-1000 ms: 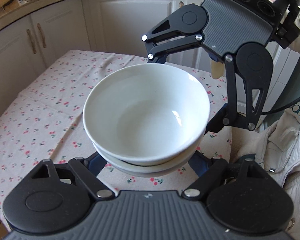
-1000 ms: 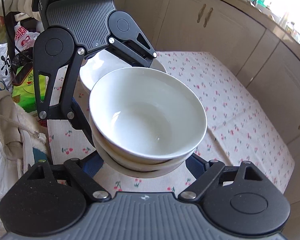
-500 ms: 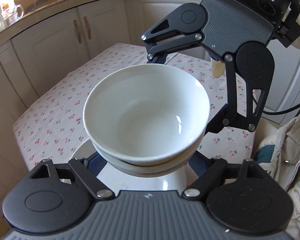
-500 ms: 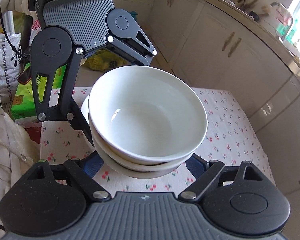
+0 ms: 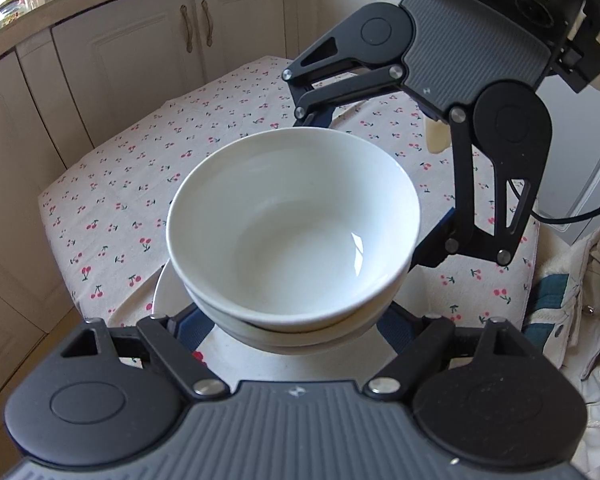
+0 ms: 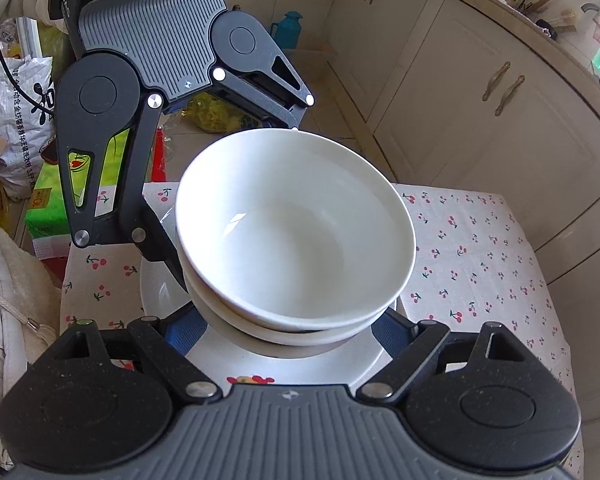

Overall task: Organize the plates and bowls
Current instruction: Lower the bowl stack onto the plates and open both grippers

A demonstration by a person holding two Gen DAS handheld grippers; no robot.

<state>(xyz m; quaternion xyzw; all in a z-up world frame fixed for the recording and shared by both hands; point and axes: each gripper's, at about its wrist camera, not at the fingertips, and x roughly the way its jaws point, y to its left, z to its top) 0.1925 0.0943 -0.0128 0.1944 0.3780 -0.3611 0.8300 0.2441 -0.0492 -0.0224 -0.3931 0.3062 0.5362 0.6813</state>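
Two nested white bowls (image 5: 296,236) (image 6: 296,236) are held in the air between both grippers, which face each other. My left gripper (image 5: 296,320) is shut on the near side of the stack, and the right gripper (image 5: 380,184) clamps the far side. In the right wrist view my right gripper (image 6: 296,328) grips the near side and the left gripper (image 6: 220,204) the far side. A white plate (image 6: 236,364) (image 5: 168,292) lies on the table right under the bowls. Fingertips are hidden behind the bowls.
The small table has a cherry-print cloth (image 5: 140,184) (image 6: 480,248). Cream kitchen cabinets (image 5: 148,52) (image 6: 480,92) curve around it. Bags and a green box (image 6: 48,192) lie on the floor at the left. A white jacket (image 5: 580,300) hangs by the table's right edge.
Both grippers have carried the bowl stack across the table toward its end. The white plate has come into view directly beneath the bowls. The grip on the bowls is unchanged.
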